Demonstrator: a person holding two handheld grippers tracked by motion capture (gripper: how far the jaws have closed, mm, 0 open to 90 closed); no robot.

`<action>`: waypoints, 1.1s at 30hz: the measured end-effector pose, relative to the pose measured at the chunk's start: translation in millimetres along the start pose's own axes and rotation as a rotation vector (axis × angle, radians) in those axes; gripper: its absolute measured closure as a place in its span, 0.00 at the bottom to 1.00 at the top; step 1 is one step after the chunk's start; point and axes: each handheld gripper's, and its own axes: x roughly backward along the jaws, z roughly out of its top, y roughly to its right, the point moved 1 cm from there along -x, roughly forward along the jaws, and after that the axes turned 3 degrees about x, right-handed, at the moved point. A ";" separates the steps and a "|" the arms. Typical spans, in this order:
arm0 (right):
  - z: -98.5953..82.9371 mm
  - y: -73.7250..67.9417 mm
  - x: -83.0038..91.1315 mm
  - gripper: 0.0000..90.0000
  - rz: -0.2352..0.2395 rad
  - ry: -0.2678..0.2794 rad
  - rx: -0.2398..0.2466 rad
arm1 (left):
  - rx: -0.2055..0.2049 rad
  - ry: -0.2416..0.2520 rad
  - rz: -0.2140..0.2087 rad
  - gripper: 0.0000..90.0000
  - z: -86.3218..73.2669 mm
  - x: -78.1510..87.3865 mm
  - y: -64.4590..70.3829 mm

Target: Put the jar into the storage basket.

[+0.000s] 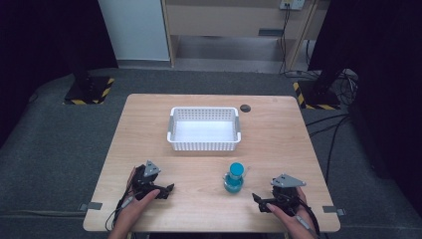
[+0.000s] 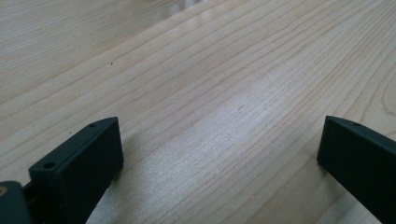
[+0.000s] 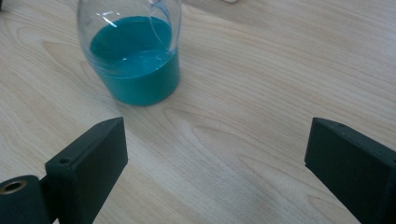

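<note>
right now the right gripper rests low on the table with its jaws spread wide and nothing between them. just ahead of it, a little to its left, stands the flask of teal liquid, upright and untouched. the left gripper, also wide open, sits well apart from the flask. beyond the flask lies the white basket.

Even overhead light brightens the surface; the room's corners stay dark. Both gripper views are soft, with pale glare streaking the wood grain.
</note>
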 end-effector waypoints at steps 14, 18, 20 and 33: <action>11.9 -14.6 5.8 0.08 0.026 0.007 0.037 | 0.000 0.000 0.000 0.00 0.0 0.0 0.0; 14.9 -17.7 7.0 0.08 0.032 0.007 0.047 | 0.000 0.000 0.000 0.00 0.0 0.0 0.0; 16.6 -19.0 7.3 0.08 0.036 0.010 0.051 | -0.003 -0.002 0.000 0.00 0.1 0.1 -0.2; 27.0 -26.4 8.2 0.08 0.054 0.016 0.065 | -0.004 -0.002 0.000 0.00 0.1 0.1 -0.2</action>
